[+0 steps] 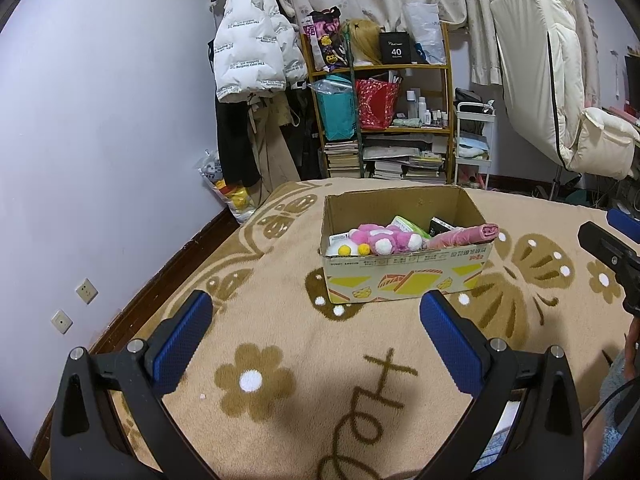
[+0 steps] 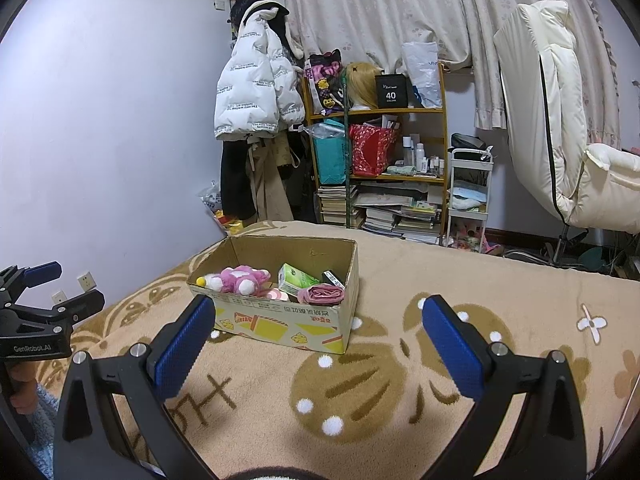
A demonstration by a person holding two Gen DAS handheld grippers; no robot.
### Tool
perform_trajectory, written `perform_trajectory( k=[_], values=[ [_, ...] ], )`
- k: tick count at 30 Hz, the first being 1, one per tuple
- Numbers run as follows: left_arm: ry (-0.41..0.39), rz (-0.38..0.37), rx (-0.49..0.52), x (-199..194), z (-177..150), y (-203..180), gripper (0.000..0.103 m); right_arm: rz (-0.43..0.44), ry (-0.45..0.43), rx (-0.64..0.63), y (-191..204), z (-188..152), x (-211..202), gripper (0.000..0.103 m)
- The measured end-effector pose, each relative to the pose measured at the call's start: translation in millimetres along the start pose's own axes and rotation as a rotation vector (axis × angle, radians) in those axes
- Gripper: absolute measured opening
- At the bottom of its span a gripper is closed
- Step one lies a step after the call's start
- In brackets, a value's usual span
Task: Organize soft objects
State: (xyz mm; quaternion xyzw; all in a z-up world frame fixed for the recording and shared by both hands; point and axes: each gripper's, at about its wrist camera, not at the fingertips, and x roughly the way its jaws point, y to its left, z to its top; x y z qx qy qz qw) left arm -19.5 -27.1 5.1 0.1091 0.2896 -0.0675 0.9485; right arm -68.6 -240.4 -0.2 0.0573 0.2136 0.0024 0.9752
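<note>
A cardboard box (image 1: 408, 276) stands on the beige patterned blanket (image 1: 280, 320). It holds a pink plush toy (image 1: 384, 238), a white toy with yellow pompoms (image 1: 344, 249), a pink roll (image 1: 464, 236), a green pack (image 1: 406, 224) and a dark item. In the right wrist view the box (image 2: 280, 322) shows the pink plush (image 2: 240, 278), green pack (image 2: 298, 278) and pink roll (image 2: 324, 294). My left gripper (image 1: 316, 320) is open and empty, short of the box. My right gripper (image 2: 318, 328) is open and empty, also in front of the box.
A wall runs along the left. Behind the bed stand a shelf (image 1: 380, 120) with bags and books, a hanging white jacket (image 1: 252, 40), a white cart (image 1: 474, 140) and a cream chair (image 1: 560, 100). The other gripper shows at each view's edge (image 1: 612, 248) (image 2: 40, 312).
</note>
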Motion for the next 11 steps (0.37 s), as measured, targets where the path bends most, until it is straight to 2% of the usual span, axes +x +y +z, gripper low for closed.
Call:
perform_trajectory(
  k=[11],
  values=[
    [0.0,0.001,-0.001,-0.3,0.1,-0.2,0.102,-0.01,-0.009,0.007,-4.2,-2.9,0.2,0.103]
  ],
)
